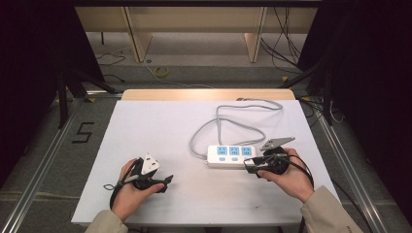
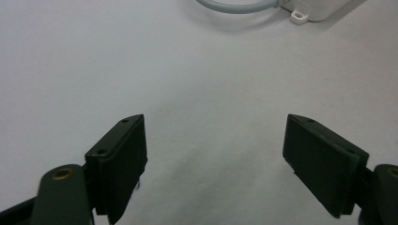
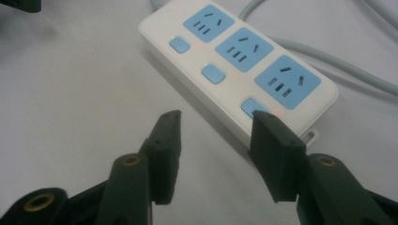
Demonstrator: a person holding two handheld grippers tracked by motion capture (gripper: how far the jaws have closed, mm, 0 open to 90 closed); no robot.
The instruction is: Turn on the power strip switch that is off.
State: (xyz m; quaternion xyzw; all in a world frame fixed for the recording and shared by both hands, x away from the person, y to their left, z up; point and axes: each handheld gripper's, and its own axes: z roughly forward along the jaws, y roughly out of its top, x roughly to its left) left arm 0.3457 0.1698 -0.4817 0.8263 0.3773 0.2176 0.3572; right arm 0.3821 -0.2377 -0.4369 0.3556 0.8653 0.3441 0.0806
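Tongs first: your right tongs (image 3: pixel 216 136) stand released at the near end of the power strip (image 3: pixel 234 61), nothing clasped; one jaw hangs over the bare tabletop (image 3: pixel 70 93) just beside the strip's long side, the other sits over the near corner, its tip covering part of the nearest blue switch (image 3: pixel 251 107); whether that tip touches the switch you cannot tell from the right gripper view. Your left tongs (image 2: pixel 213 159) are likewise spread wide and empty, resting low over bare white surface, well apart from the strip, whose end lug and grey cable (image 2: pixel 234 5) show at the top of the left gripper view.

Strip itself: it lies flat right of the tabletop's centre, three blue sockets up, a blue switch beside each; small red lights glow by the switches, so it seems live; its cable loops away toward the far edge in the high view.

Step in hand, as I judge it: working the switches, with your right hand (image 1: pixel 286 172) poised at the nearest one. Next move calls for a clear choice; either press down on the button with one jaw tip, or straddle the strip's width squarely before closing; keep the strip from sliding, since nothing steadies it, and bring your left tongs nearer if it shifts.
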